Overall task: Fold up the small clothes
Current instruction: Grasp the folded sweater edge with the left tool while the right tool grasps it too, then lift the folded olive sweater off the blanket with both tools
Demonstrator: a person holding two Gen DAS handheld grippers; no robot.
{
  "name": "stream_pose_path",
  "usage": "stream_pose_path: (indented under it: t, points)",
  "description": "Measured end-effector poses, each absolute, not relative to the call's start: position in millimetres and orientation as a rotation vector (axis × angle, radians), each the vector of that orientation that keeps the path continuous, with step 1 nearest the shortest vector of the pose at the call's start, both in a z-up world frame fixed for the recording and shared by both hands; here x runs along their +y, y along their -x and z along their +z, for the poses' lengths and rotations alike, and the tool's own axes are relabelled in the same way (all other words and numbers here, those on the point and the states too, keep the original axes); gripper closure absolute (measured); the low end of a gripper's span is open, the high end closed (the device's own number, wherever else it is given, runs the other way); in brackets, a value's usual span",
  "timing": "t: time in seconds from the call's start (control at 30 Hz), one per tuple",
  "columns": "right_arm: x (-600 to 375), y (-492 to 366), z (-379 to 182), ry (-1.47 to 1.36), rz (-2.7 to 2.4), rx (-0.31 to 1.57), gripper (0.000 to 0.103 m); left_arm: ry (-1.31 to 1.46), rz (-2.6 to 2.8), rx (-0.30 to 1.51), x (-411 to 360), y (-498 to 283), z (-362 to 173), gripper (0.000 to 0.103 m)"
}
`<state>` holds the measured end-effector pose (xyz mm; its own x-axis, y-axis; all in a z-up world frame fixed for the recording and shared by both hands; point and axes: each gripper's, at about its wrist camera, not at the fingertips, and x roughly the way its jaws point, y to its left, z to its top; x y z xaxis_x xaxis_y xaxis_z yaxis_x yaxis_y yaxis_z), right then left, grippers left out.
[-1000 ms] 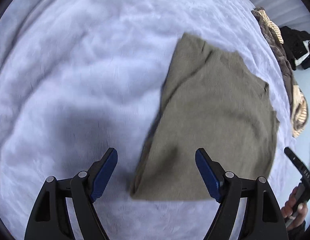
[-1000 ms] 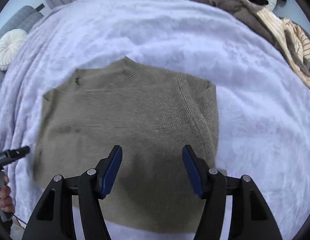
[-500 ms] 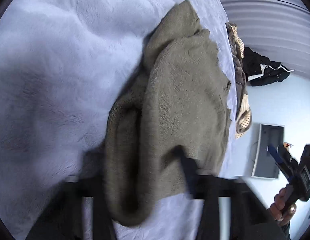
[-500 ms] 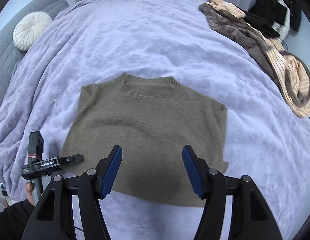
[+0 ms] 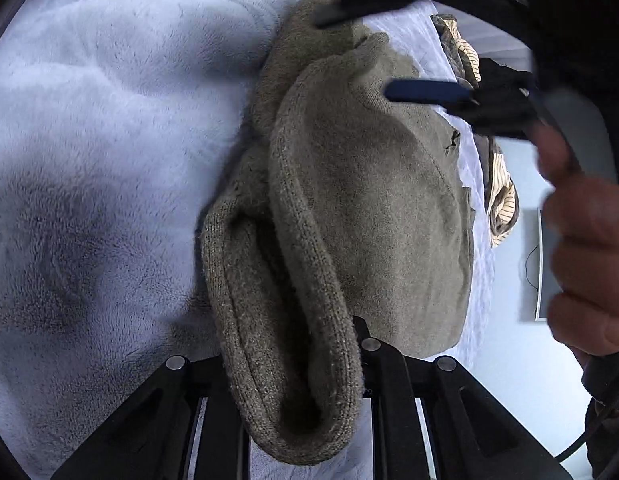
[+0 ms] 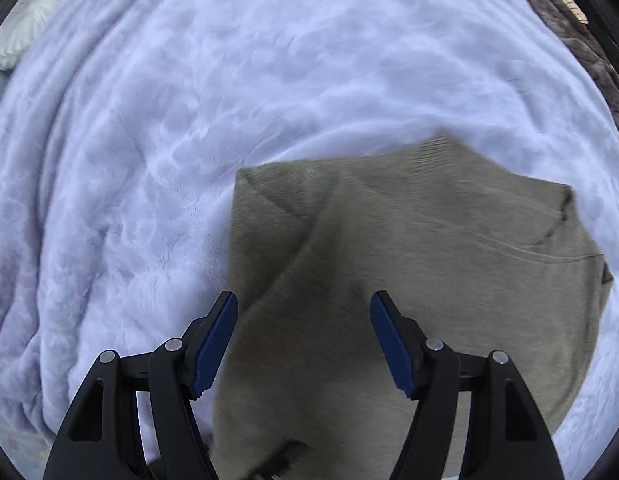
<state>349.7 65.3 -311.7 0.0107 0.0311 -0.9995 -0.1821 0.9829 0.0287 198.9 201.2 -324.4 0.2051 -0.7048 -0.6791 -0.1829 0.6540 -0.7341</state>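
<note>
An olive knitted sweater (image 5: 349, 208) lies on a pale lilac fleece blanket (image 5: 109, 120). My left gripper (image 5: 293, 344) has its jaws closing on the sweater's thick near edge, which bunches up between the fingers and hides the pads. My right gripper (image 6: 303, 320) hangs pointing down over the sweater (image 6: 429, 248) near its left edge. Its jaws are opening, with nothing between the blue pads. In the left wrist view the right gripper's blue pad (image 5: 429, 92) and the hand (image 5: 581, 240) holding it show blurred at the upper right.
A heap of brown and striped clothes (image 5: 501, 200) lies beyond the sweater at the blanket's edge, also seen top right (image 6: 569, 32). A white round cushion (image 6: 25, 36) sits at the far left. The blanket (image 6: 229, 80) spreads wide to the left.
My left gripper has shut on the sweater's near edge and bunched it up. My right gripper has swept left and lower over the sweater, and now looms close in the left wrist view.
</note>
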Motion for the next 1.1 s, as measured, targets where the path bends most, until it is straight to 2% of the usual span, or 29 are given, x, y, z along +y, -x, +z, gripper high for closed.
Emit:
stream_pose_path:
  t: [0.23,0.33,0.4,0.47,0.5,0.67,0.9,1.1]
  points:
    - [105,-361,-349,0.369,0.033,1.575,0.028,0.806,-0.455,1.317,202,-197,-330,0.085]
    - [109,-360,-357,0.386,0.025,1.560,0.030,0.800,-0.450,1.321,198,-201,-331,0.085]
    - [109,-357,-358,0.417,0.037,1.540,0.068,0.760,-0.437,1.318,195,-200,-323,0.085]
    - [96,-356,-347,0.333,0.095,1.540,0.080,0.682,-0.419,1.309,189,-198,-309,0.085]
    - [87,-355,-341,0.291,0.127,1.539,0.083,0.634,-0.401,1.311,181,-197,-301,0.085]
    - [46,-352,-310,0.163,0.226,1.534,0.085,0.400,-0.312,1.298,144,-198,-266,0.085]
    - [21,-362,-275,0.055,0.379,1.535,0.086,0.319,-0.278,1.230,120,-191,-219,0.086]
    - [-6,-363,-250,-0.115,0.441,1.522,0.086,0.241,-0.194,1.231,100,-182,-200,0.086]
